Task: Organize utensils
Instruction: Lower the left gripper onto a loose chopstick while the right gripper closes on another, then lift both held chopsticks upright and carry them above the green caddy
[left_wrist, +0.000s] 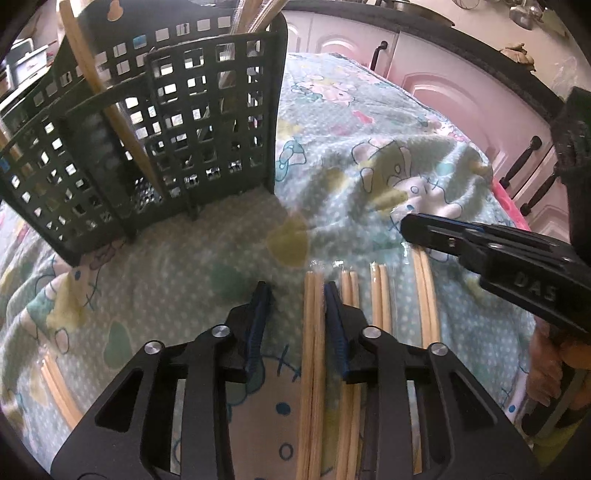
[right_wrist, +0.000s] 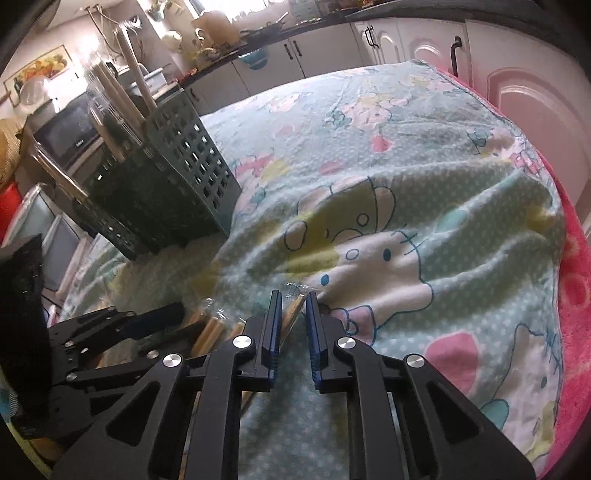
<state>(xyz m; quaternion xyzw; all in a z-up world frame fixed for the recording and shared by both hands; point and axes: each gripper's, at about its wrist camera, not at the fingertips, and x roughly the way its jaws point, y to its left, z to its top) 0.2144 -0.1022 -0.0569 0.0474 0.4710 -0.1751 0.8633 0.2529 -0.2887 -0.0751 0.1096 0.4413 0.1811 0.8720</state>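
Observation:
Several wrapped pairs of wooden chopsticks (left_wrist: 314, 369) lie side by side on the cartoon-print cloth (left_wrist: 332, 166). My left gripper (left_wrist: 297, 295) is open, low over them, with one pair between its fingers. My right gripper (right_wrist: 293, 299) is open around the tip of another pair (right_wrist: 291, 314); it shows from the side in the left wrist view (left_wrist: 410, 225). A dark green slotted utensil caddy (left_wrist: 166, 129) stands upright at the back left, also in the right wrist view (right_wrist: 166, 184), holding wooden and metal handles.
One more chopstick pair (left_wrist: 59, 391) lies at the far left. Pink cabinet doors (left_wrist: 461, 92) border the table's far right side. A pink blanket (right_wrist: 576, 295) edges the cloth. A kitchen counter (right_wrist: 258, 40) runs behind.

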